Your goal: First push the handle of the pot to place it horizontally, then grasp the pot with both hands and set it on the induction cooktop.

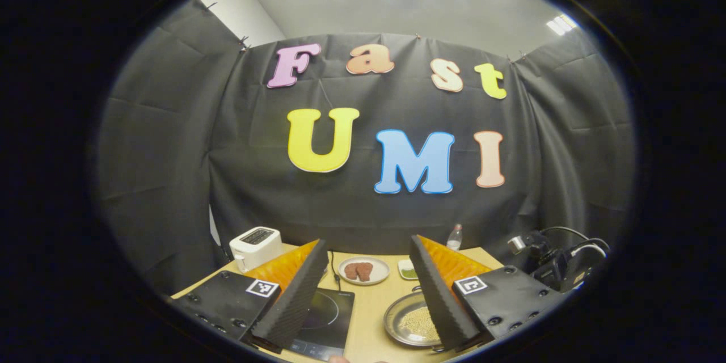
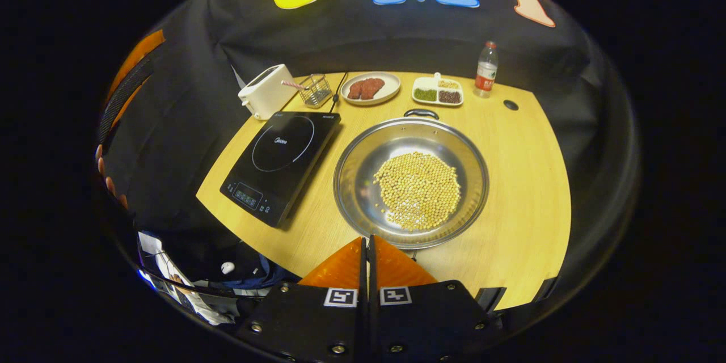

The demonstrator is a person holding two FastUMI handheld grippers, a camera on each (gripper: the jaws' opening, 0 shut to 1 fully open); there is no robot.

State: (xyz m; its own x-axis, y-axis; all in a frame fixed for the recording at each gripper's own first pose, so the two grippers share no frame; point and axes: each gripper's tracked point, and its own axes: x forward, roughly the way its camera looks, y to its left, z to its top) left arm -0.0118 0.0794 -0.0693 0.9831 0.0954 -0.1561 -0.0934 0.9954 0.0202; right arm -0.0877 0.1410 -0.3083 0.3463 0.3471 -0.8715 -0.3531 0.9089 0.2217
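Two claws wait above the yellow wooden worktop (image 2: pixel 510 181), the left claw (image 1: pixel 368 289) wide apart over the flat black induction cooktop (image 2: pixel 281 164), the right claw (image 2: pixel 367 247) pressed together near the round shiny metal pot (image 2: pixel 411 181), whose beans might spill if pushed hard.

The left claw (image 1: pixel 368 289) hangs level with its fingers spread wide — the right claw (image 2: pixel 367 255), tilted downward, has its fingers pressed together.

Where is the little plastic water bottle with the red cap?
In the right gripper view, the plastic water bottle stands at the wooden table's far edge, just right of the white divided dish, by the black cloth wall.
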